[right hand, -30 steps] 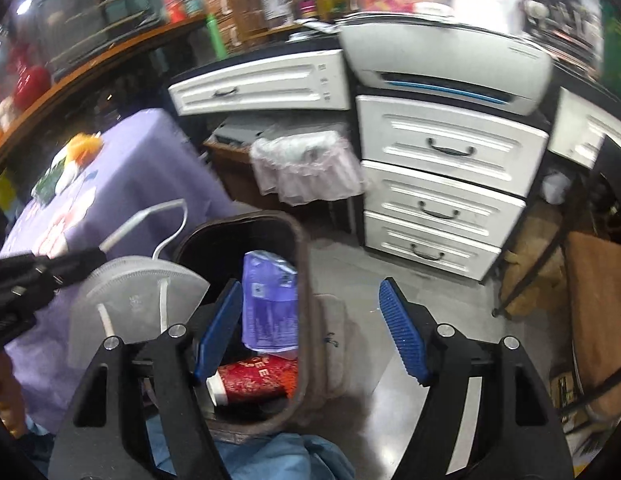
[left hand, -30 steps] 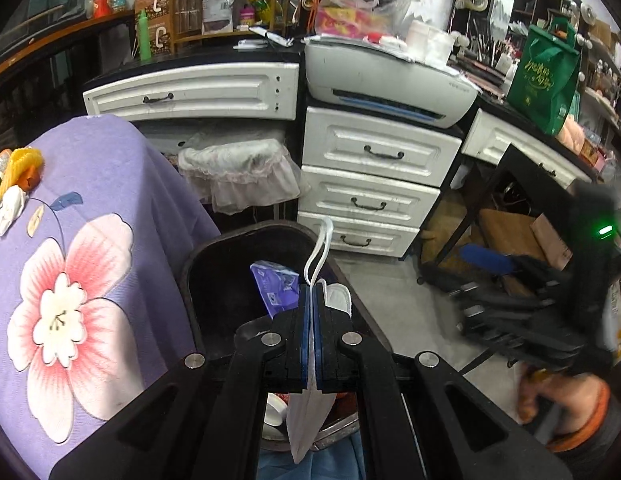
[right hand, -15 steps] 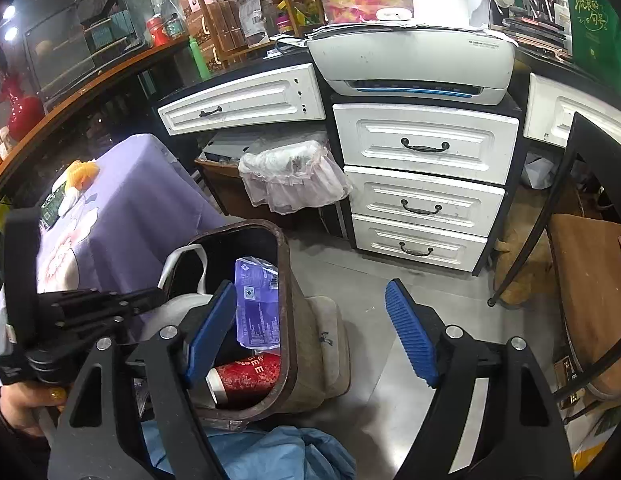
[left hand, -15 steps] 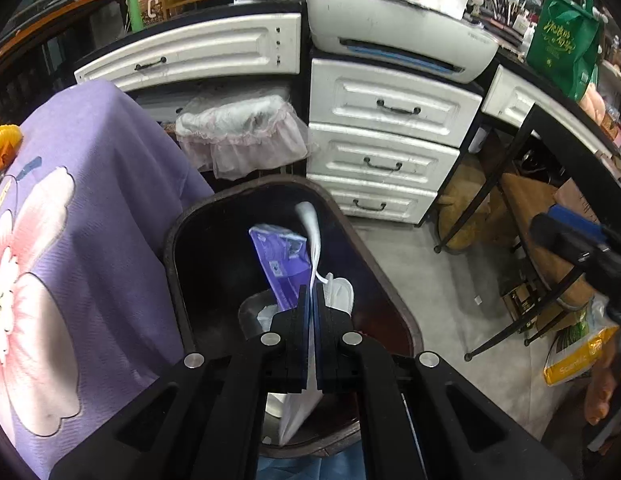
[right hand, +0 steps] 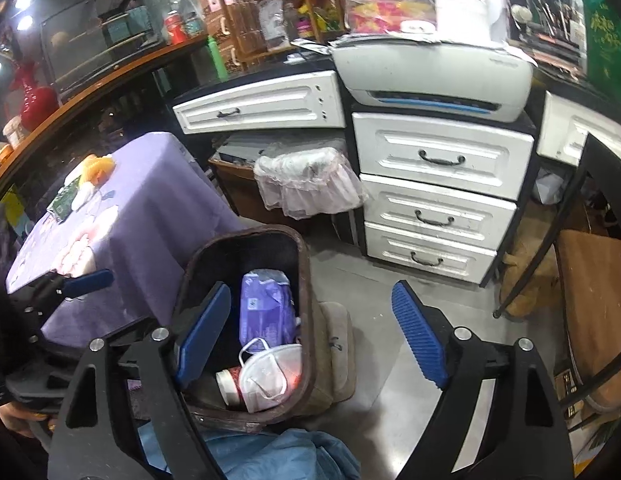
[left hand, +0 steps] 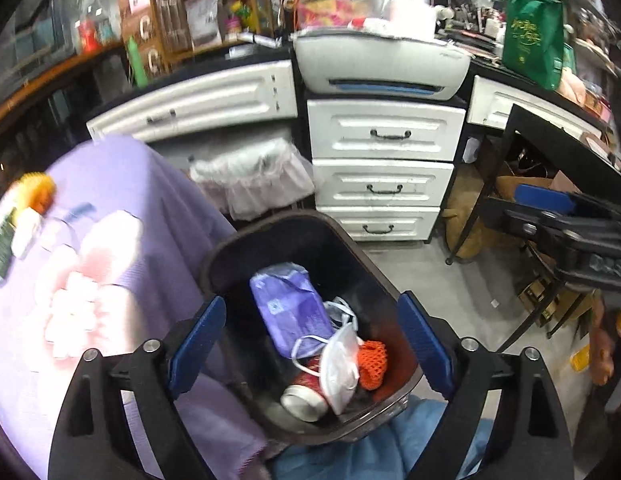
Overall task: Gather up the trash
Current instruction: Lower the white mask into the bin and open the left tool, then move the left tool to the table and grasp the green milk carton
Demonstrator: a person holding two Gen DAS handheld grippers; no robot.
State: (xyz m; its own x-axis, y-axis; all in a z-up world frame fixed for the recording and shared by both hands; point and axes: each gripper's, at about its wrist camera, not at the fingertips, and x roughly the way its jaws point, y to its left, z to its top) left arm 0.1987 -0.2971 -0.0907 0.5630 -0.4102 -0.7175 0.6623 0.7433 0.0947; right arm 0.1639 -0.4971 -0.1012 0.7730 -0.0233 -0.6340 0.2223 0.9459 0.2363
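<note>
A dark brown trash bin (left hand: 374, 268) (right hand: 306, 280) stands on the floor beside a purple-covered table. Inside lie a white face mask (left hand: 338, 364) (right hand: 270, 372), a purple packet (left hand: 290, 304) (right hand: 266, 308), a red cup (left hand: 306, 392) (right hand: 228, 390) and an orange net (left hand: 372, 364). My left gripper (left hand: 310, 344) is open and empty above the bin. My right gripper (right hand: 310, 336) is open and empty over the bin's right rim. The right gripper shows at the right of the left wrist view (left hand: 550, 208); the left gripper shows at the left of the right wrist view (right hand: 70, 284).
The purple flowered tablecloth (left hand: 102, 248) (right hand: 122, 220) holds small items at its far end. White drawers (left hand: 382, 168) (right hand: 438, 200) under a printer (left hand: 378, 64) stand behind. A lined bin (right hand: 306, 180) sits by them. A dark chair (right hand: 590, 280) is right. Blue cloth (right hand: 270, 456) lies below.
My left gripper has opened and let go of the white face mask, which has dropped into the bin. The right gripper stayed open.
</note>
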